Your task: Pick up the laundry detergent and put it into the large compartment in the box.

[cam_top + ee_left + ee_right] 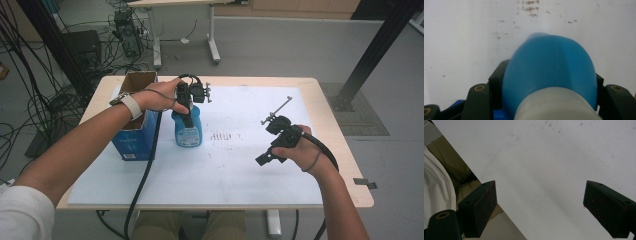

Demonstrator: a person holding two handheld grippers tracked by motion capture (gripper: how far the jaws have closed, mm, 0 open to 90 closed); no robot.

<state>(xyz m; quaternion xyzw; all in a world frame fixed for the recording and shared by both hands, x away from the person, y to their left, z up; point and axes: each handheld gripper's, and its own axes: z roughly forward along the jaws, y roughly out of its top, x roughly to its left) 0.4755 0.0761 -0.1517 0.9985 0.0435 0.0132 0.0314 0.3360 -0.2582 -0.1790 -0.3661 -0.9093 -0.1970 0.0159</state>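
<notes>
left hand-held gripper clenched the blue bottle near its top, risking a tip against the box; right hand-held gripper hung released.

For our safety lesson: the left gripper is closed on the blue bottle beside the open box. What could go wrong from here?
1. The left gripper grips the blue bottle near its top, so the bottle might swing or slip if lifted.
2. The cardboard box stands close beside the bottle; a sideways move could knock it.
3. The left gripper's cable trails across the table and might snag.
</notes>
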